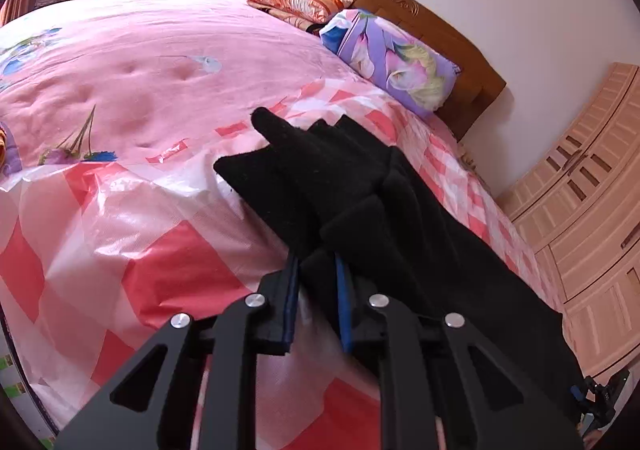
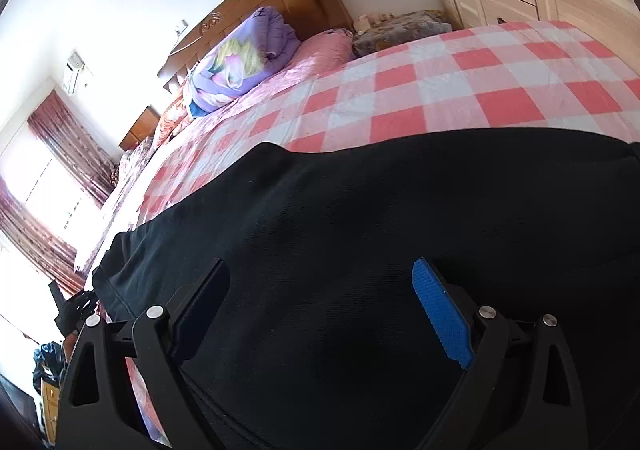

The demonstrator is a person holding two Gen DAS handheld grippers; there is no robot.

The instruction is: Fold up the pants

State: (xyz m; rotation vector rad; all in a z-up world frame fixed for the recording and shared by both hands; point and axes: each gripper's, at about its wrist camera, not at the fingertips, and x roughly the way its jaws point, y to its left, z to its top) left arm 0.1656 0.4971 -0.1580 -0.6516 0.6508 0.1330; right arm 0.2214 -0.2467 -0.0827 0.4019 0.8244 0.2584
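Black pants lie on the red-and-white checkered sheet of a bed. My left gripper is shut on a bunched end of the pants, with fabric pinched between its blue pads and folds sticking up past them. In the right wrist view the pants spread flat and wide across the sheet. My right gripper is open just above the flat fabric, with a blue pad on its right finger, and holds nothing.
A pink quilt covers the far half of the bed. A purple floral pillow and an orange pillow lie by the wooden headboard. A light wood wardrobe stands to the right. Curtains hang by the window.
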